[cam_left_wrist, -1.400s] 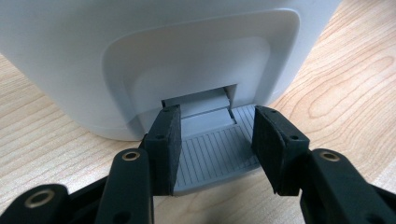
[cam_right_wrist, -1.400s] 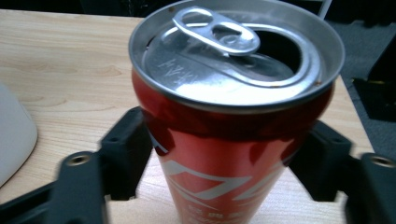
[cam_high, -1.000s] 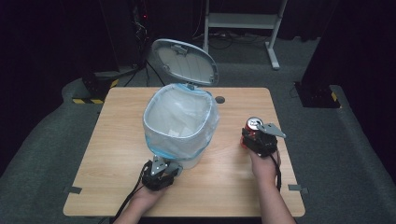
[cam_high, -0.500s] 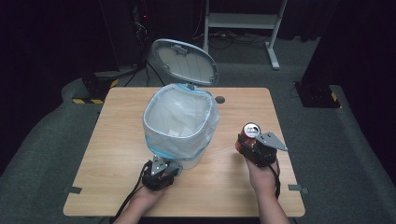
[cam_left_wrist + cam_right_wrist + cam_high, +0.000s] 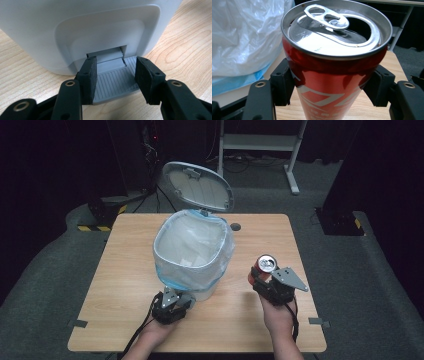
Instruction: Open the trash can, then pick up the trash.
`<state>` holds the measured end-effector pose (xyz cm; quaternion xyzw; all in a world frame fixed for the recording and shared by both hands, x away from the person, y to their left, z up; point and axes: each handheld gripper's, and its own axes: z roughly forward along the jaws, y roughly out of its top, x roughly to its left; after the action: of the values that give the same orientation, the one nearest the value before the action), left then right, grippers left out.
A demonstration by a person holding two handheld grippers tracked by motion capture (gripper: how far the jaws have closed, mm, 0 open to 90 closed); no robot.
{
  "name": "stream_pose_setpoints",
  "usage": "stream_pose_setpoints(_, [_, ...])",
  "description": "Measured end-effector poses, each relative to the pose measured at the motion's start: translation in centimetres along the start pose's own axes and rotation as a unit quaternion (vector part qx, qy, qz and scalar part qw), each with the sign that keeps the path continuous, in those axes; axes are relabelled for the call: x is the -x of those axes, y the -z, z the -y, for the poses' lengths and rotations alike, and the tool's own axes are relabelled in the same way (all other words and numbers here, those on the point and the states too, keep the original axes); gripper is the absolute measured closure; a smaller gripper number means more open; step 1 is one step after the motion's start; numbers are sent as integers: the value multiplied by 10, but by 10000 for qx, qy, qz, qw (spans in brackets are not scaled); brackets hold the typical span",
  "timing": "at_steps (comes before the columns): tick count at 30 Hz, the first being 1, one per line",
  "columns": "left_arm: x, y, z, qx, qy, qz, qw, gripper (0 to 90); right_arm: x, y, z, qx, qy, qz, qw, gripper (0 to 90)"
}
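Your right gripper point(image 5: 264, 279) has its jaws clamped on an opened red soda can point(image 5: 265, 265), held upright above the table point(image 5: 125, 245), right of the white pedal bin point(image 5: 192, 252) with its lid up. The can's white writing is cut off and can't be read. Your left gripper point(image 5: 171, 301) has its jaws squeezing the bin's grey foot pedal point(image 5: 115, 81).

Table point(image 5: 125, 250) brightly lit from above, dark surroundings, glare on can top point(image 5: 329, 37).
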<state>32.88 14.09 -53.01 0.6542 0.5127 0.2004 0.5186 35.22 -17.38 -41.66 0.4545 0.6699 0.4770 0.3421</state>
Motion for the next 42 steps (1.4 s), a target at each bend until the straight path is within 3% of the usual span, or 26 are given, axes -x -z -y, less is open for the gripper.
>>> stream_pose_setpoints(26, [0,0,0,29,27,13,10000,524,-8,20,-44,552,-12,2,9985,338])
stream_pose_setpoints(42, [0,0,0,10,-16,23,10000,524,-16,27,-76,1033,80,-46,9946,338])
